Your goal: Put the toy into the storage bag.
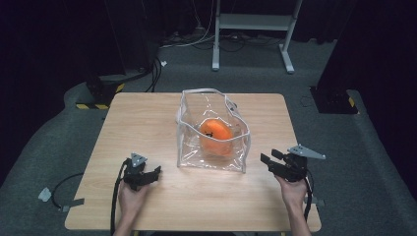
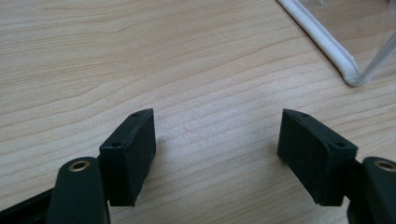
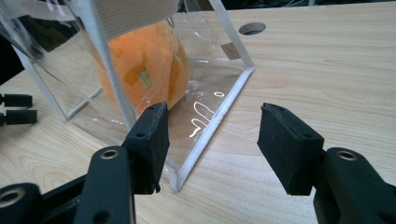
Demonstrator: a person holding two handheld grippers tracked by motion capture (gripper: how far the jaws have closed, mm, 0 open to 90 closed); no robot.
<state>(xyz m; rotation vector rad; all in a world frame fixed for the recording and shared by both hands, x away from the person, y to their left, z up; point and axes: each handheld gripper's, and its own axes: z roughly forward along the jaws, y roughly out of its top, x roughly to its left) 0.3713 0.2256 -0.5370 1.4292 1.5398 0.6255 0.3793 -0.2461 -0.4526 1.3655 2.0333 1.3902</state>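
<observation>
High view: one clear bag [image 1: 212, 132] upright at mid-table [image 1: 147, 118], one orange disc [image 1: 215, 136] inside, leaning on edge. Left gripper [image 1: 156, 172] resting low on the wood, near the bag's near-left corner but apart from it. Right gripper [image 1: 266, 160] off the bag's near-right corner, close yet not touching. Two grippers, two hands, one bag, one disc, one white handle loop [image 1: 204, 91] up top.

Left gripper view: jaws spread wide over bare table, nothing between the pads. Bag's white piping [image 2: 327, 42] in the upper right corner, well clear.

Right gripper view: jaws spread, empty. Bag corner [image 3: 201, 140] just ahead of the left pad, disc [image 3: 144, 70] behind the clear wall. One round hole [image 3: 252, 28] in the tabletop beyond.

Step in hand, as judged: closing in on the bag from both sides. Best done by aiming pads at the stiff white edging or the rim rather than the slack film, which would likely crumple and slip. Worth steadying one side first, then taking the other, and keeping the bag upright lest the disc roll and tip it.
</observation>
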